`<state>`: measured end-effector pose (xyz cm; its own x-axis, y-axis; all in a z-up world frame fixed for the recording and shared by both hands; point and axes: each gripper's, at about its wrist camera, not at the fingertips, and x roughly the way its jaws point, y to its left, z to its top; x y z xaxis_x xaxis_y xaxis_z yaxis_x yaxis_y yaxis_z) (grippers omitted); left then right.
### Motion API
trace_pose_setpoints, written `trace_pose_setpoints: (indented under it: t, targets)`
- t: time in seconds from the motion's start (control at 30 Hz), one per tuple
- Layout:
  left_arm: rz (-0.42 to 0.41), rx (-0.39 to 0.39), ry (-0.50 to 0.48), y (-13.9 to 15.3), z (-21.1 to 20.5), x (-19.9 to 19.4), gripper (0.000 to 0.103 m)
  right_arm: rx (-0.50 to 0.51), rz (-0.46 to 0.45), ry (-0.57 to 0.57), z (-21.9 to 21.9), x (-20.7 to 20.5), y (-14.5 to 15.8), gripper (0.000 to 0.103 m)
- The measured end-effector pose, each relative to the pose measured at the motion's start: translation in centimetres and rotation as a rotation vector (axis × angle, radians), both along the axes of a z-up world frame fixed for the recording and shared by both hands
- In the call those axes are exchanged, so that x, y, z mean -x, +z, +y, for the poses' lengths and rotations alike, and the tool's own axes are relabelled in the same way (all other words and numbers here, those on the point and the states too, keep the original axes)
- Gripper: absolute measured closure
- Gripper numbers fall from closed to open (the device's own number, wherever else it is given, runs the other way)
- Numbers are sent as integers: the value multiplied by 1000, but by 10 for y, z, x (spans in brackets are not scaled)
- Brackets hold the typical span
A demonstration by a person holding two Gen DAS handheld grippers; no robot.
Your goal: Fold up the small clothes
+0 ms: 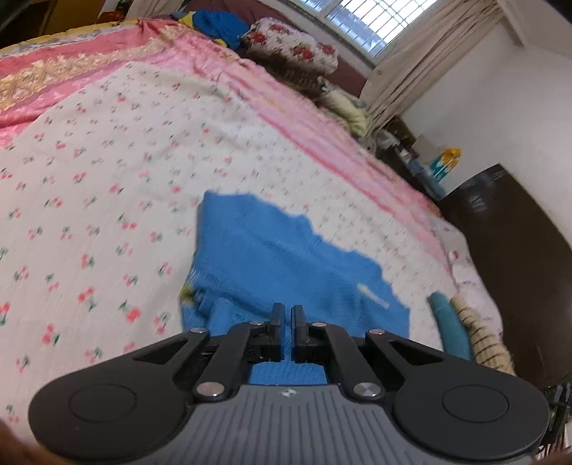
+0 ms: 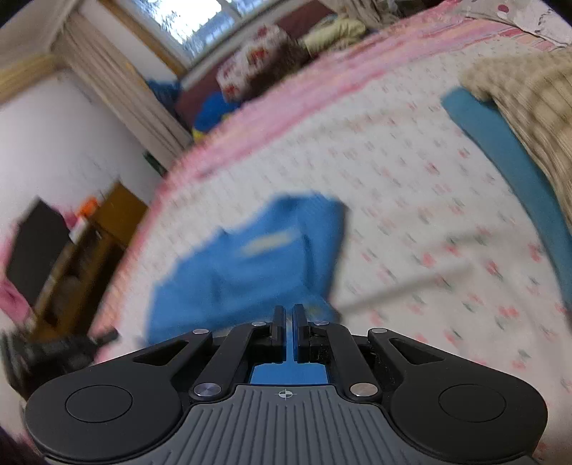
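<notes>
A small blue knitted garment (image 1: 282, 261) lies on the floral bedsheet (image 1: 100, 186) near the bed's corner. It carries a pale label. My left gripper (image 1: 288, 310) is shut on the garment's near edge. In the right wrist view the same blue garment (image 2: 250, 264) hangs and drapes from my right gripper (image 2: 289, 311), which is shut on another part of its edge. Blue cloth shows between both sets of jaws. The right view is blurred by motion.
A teal cloth (image 2: 514, 157) and a beige striped knit (image 2: 536, 103) lie beside the garment; they also show in the left view as the teal cloth (image 1: 452, 329). Floral pillows (image 1: 293, 46) and a blue heap (image 1: 214, 25) lie at the bed's far end. The bed edge drops to a dark floor (image 1: 511, 229).
</notes>
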<state>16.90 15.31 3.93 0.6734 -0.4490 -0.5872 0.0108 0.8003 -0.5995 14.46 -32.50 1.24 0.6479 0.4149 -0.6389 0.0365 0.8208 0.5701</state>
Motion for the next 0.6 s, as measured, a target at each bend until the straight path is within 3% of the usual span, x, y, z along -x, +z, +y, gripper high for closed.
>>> trace_pose_setpoints:
  t: [0.17, 0.27, 0.53, 0.6]
  targets:
    - [24, -88, -4, -5, -1, 13, 92, 2, 79, 47, 7, 11, -27, 79]
    - [43, -155, -11, -11, -4, 16, 85, 36, 89, 81, 19, 9, -31, 72]
    - [57, -327, -42, -28, -23, 5, 73, 73, 88, 93, 31, 7, -32, 72]
    - [60, -370, -50, -31, -28, 1, 72, 96, 82, 94, 33, 9, -32, 76]
